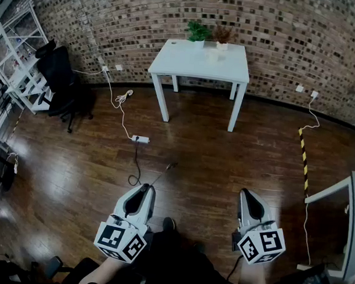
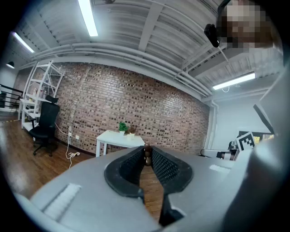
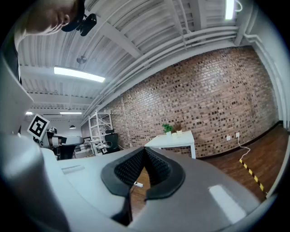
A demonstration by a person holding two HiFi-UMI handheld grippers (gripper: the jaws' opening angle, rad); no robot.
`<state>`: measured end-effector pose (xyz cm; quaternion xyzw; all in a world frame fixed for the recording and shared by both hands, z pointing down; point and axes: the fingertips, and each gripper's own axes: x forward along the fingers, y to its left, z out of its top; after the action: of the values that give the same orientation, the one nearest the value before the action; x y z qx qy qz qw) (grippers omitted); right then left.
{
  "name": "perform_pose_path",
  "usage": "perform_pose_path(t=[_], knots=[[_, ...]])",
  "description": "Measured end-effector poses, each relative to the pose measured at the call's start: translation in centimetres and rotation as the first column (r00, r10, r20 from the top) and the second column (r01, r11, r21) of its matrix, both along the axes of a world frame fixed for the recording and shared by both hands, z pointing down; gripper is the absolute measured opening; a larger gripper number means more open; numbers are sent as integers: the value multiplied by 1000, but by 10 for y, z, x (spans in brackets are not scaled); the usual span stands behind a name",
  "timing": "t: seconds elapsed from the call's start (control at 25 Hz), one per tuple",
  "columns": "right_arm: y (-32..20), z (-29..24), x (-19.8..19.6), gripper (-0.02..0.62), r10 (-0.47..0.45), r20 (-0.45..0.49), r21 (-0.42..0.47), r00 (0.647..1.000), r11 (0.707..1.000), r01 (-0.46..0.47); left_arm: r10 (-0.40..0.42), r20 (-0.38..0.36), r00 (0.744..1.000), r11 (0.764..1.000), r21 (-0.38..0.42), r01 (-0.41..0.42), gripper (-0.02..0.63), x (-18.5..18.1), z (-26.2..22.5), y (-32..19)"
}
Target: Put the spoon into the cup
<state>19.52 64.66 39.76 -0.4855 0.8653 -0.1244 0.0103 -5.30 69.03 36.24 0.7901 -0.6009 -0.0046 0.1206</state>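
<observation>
Now, spoon [image 2: 147, 153] tight between jaws of left gripper [image 1: 148, 189]; jaws of right gripper [image 1: 245, 192] together, empty.

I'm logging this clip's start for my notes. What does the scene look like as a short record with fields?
table: white, far ahead by the brick wall
plants: two, at the table's back edge
left gripper: shut on spoon, which sticks out forward
right gripper: shut, empty
cup: cannot be made out
stage: spoon in hand, table not yet reached
</observation>
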Motion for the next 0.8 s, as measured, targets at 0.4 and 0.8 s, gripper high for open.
perform_pose_path(t=[0.4,0.8], knots=[[-80,-20,-38,6,50,-68,21,996,999,-48,28,-76,997,999,45,-24,38,-47,6,-86],[-152,-37,-106,6,73,-105,29,992,997,-71,60,-109,992,997,63,-53,38,-115,1,-165]])
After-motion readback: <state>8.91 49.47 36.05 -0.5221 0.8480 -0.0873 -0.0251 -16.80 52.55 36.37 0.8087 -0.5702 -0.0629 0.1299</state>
